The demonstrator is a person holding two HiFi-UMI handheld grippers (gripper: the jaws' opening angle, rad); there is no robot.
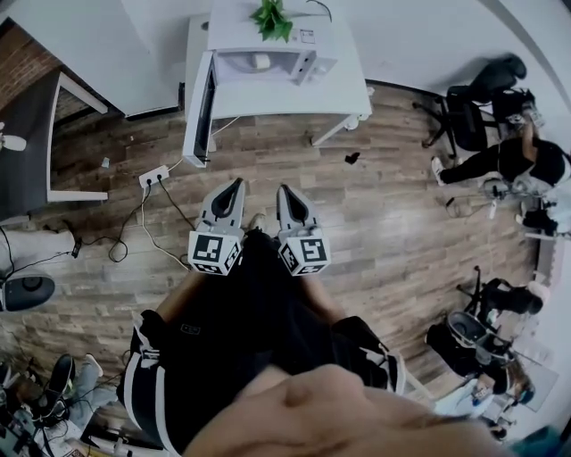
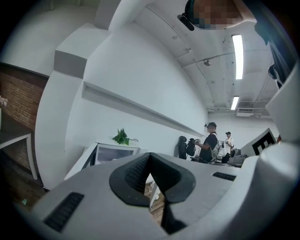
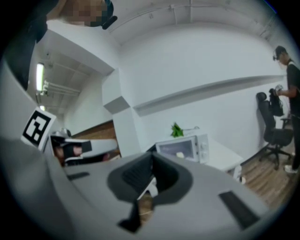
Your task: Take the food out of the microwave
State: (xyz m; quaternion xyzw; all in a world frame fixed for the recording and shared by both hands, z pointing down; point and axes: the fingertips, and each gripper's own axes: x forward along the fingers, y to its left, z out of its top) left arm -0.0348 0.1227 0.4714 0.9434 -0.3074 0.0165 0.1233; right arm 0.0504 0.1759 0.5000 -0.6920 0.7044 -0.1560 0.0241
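Note:
A white microwave [image 1: 272, 61] stands on a white table [image 1: 339, 89] across the wooden floor, with a green plant [image 1: 272, 18] on top. Through its front a pale piece of food [image 1: 259, 62] shows inside. The right gripper view has the microwave [image 3: 183, 147] ahead, the food [image 3: 180, 153] a pale blob in it. In the left gripper view the microwave [image 2: 115, 152] is partly hidden by the jaws. My left gripper [image 1: 236, 184] and right gripper [image 1: 284, 190] are held side by side, well short of the table. Both point at it, shut and holding nothing.
A tall dark-faced panel [image 1: 198, 112] stands at the table's left end. A power strip [image 1: 153, 175] with cables lies on the floor at left, and a small black object [image 1: 352, 158] near the table leg. An office chair [image 1: 468, 112] and people are at right.

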